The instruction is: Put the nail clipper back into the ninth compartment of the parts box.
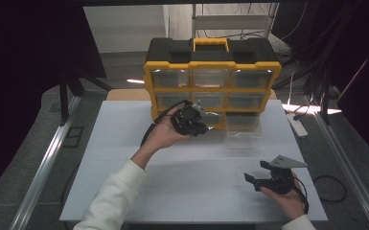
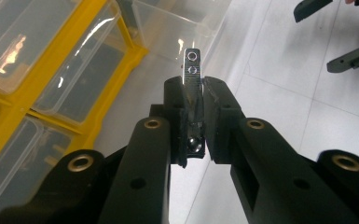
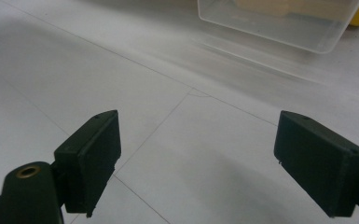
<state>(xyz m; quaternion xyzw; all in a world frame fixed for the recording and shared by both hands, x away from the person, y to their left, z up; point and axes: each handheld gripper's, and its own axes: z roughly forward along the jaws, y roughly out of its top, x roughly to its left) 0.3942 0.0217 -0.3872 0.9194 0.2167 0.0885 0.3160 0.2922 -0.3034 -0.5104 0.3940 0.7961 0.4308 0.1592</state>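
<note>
High view is showing a person working at a white table (image 1: 124, 191) with a two-jaw gripper in each hand. The left gripper (image 1: 202, 122) is hovering in front of the bottom row of a yellow and black drawer organizer (image 1: 211, 72) standing at the far side of the table. One clear drawer (image 1: 242, 129) is sitting pulled out at the organizer's lower right, just beside this gripper and resting on the table top. The person's left hand (image 1: 165, 134) is reaching forward in a white sleeve (image 1: 112, 196).

Left gripper view is showing the black jaws pressed together on a small flat metal plate (image 2: 191, 70), which is standing upright between the pads and sticking out past their tips. Two small round holes are sitting near the plate's free end. The plate is being held off the table, just beside the organizer's yellow frame and close to the clear drawer (image 2: 177, 28).

Right gripper (image 1: 264, 178) is resting near the table's front right edge, well apart from the organizer, with a grey three-cornered plate on top. Right gripper view is showing its two jaws spread wide over bare white table (image 3: 168, 140), nothing between them, with the clear drawer (image 3: 279, 23) lying farther ahead.
</note>
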